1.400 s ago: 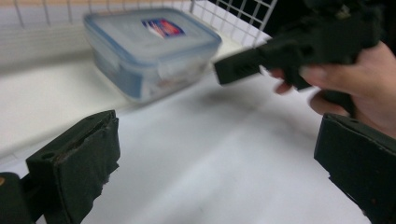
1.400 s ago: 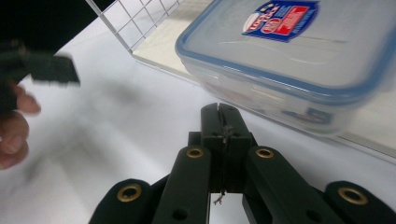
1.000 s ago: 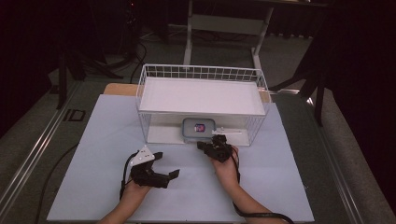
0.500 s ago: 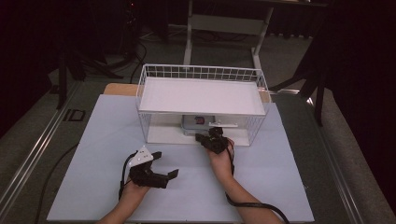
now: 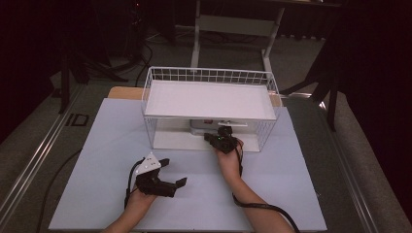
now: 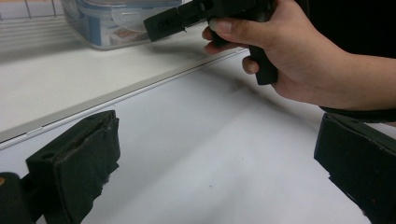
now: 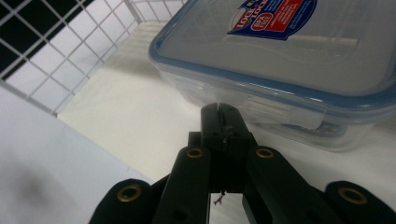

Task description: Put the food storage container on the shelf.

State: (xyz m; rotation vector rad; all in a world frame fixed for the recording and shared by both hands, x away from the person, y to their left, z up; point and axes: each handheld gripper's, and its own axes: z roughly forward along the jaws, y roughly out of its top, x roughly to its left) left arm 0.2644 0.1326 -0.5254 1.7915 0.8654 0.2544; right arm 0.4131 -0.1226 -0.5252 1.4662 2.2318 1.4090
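High view: right gripper [image 5: 217, 137] level, fingers closed, tips against container [image 5: 206, 127].

Just ahead of the jaws, the clear glossy plastic container [image 7: 289, 60] is sitting beside the white-coated wire rack [image 7: 60, 51].

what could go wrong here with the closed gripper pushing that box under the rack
1. The right gripper is shut, with nothing between its jaws, and its tip meets the plastic box at one side latch; an off-centre push could turn the box rather than slide it straight.
2. The wire rack hangs low over the hand; lifting could knock its shelf.
3. The left gripper rests open, too far away to steady the box.
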